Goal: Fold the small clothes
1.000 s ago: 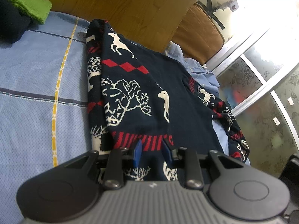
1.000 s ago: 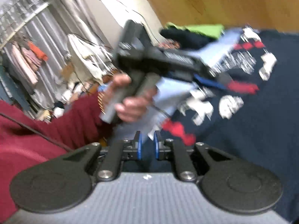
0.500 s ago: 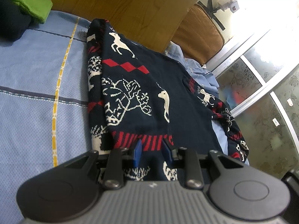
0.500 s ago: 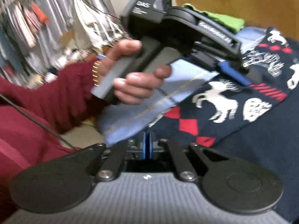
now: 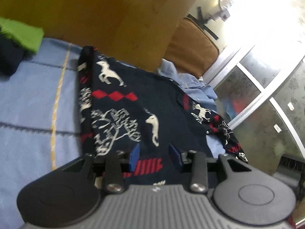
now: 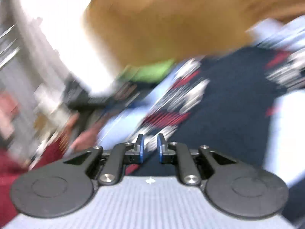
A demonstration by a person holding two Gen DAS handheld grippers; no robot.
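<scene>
No legible text, label or number anywhere.

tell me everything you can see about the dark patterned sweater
The sweater is a navy knit with white deer, a white tree motif and red diamonds and stripes. It lies spread on a light blue blanket, its left edge folded over, one patterned part trailing off the right side. Neither tool grips it.
</scene>
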